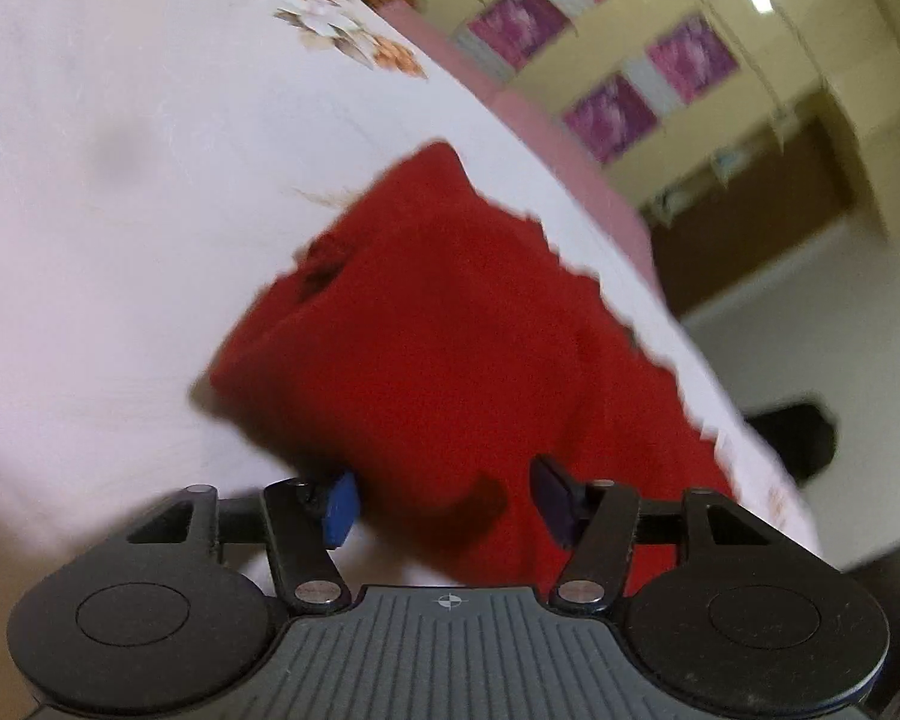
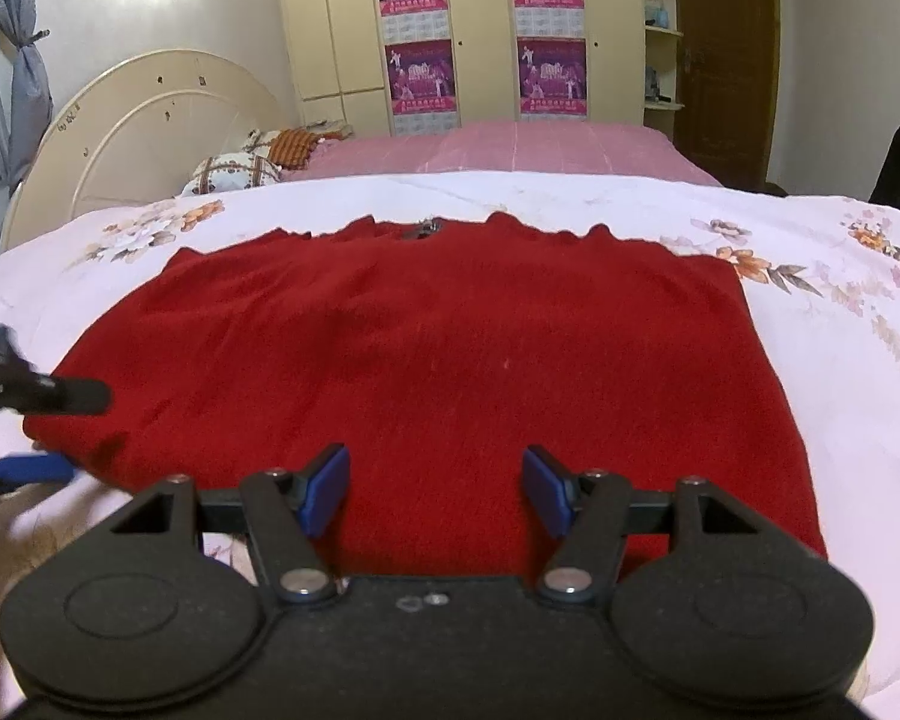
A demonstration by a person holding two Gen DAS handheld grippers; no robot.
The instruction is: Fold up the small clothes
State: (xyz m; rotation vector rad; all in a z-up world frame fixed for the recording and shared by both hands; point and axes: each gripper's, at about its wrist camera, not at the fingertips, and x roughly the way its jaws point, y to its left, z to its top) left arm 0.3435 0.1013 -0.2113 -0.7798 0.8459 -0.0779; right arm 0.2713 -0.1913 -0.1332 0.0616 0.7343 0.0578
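Note:
A red knitted garment lies flat on a white floral bedsheet. In the right wrist view my right gripper is open just above the garment's near edge, with blue pads apart. The left gripper enters at the left edge of that view, at the garment's left corner. In the tilted, blurred left wrist view the left gripper is open, with the red garment between and beyond its fingers. The garment's near corner lies between the pads, but they are not closed on it.
A pink bedspread and patterned pillows lie beyond the white sheet. A cream headboard stands at the left. Cream wardrobes with purple posters and a brown door stand behind. A dark object sits off the bed's edge.

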